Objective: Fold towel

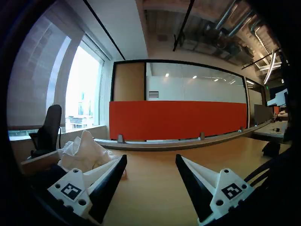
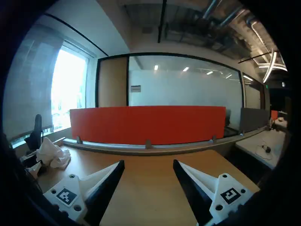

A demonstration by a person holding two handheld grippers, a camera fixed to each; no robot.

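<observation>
A crumpled white towel (image 1: 84, 152) lies in a heap on the wooden table (image 1: 158, 180), just beyond and left of my left gripper's left finger. In the left gripper view my left gripper (image 1: 150, 160) stands open above the tabletop with nothing between its fingers. In the right gripper view the same towel (image 2: 52, 153) sits far to the left on the table (image 2: 150, 184). My right gripper (image 2: 148, 164) is open too, well to the right of the towel, and holds nothing.
An orange divider panel (image 1: 177, 119) runs along the table's far edge. A black office chair (image 1: 47, 132) stands at the left by the window. A white desk (image 2: 263, 147) with small dark items lies to the right, and a dark object (image 1: 271, 148) sits near the table's right edge.
</observation>
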